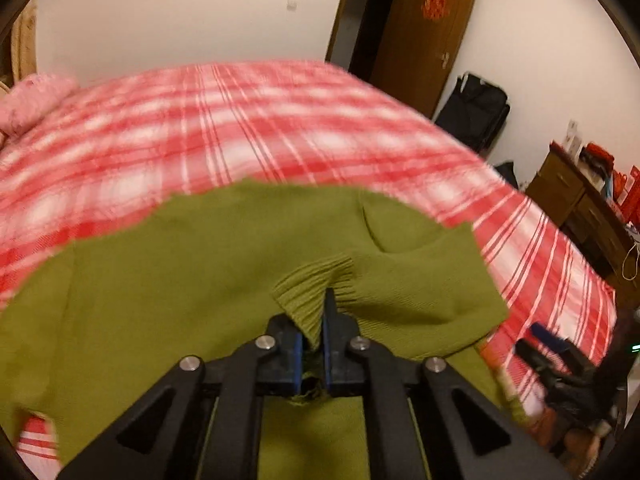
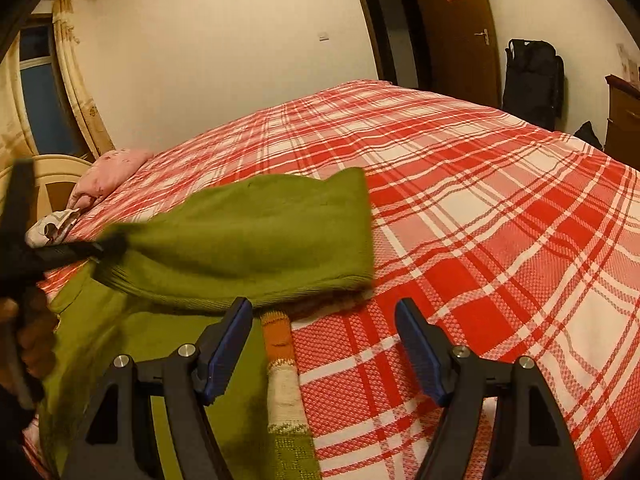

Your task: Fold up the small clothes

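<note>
Your left claw [image 1: 312, 332] is clamped on the ribbed cuff [image 1: 316, 292] of the olive-green knitted sweater [image 1: 160, 300], which spreads ahead of it over the red-and-white plaid bedspread [image 1: 240, 120]; your right claw [image 2: 324, 344] stands wide apart, sweater sleeve [image 2: 256, 240] just ahead-left, striped knit band [image 2: 282, 364] between its fingers

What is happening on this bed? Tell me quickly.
A person with two handheld grippers is folding a green sweater on the red plaid bedspread. The left gripper is clamped on the sweater's ribbed edge, lifting a part of it over the rest. The right gripper is open beside it, holding nothing.
</note>
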